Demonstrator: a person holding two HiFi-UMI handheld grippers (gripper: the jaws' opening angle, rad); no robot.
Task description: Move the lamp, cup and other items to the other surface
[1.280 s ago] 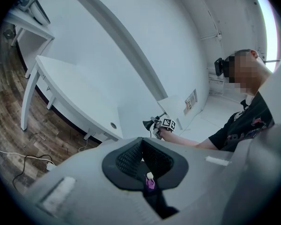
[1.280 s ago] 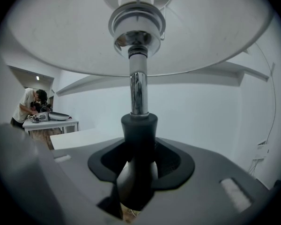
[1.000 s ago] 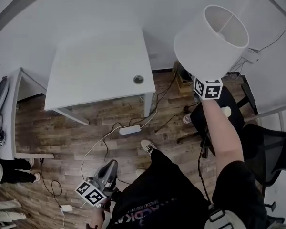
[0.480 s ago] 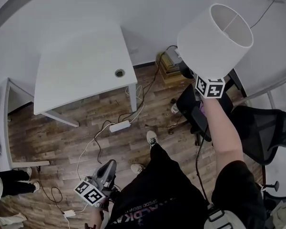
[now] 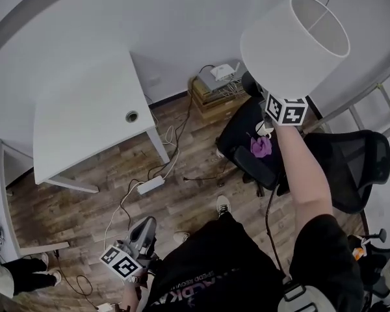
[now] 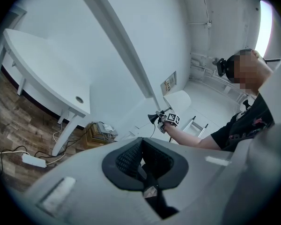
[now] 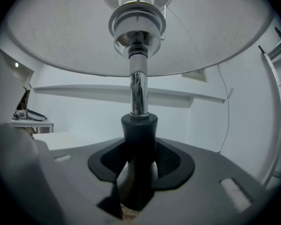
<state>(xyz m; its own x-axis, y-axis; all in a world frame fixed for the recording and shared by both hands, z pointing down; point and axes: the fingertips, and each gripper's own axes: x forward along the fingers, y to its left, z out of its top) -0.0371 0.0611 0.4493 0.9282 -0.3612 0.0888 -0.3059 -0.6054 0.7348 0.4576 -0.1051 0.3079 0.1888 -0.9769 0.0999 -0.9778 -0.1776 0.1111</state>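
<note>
Right gripper (image 7: 139, 146) clenched on lamp (image 7: 138, 93) stem, shade (image 5: 292, 44) at 1 o'clock. Left gripper (image 5: 142, 234) at 7 o'clock, jaws together, empty. White desk (image 5: 84, 119) at 10 o'clock.

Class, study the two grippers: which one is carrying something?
The right gripper: its jaws clamp the lamp by its dark stem. The left gripper, held low, is shut and empty.

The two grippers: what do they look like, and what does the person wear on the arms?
Both the left gripper and the right gripper have a light grey body with black textured jaws. Each carries a white cube with black square markers. The person wears a black short-sleeved shirt. A thin black cable runs beside the right arm.
</note>
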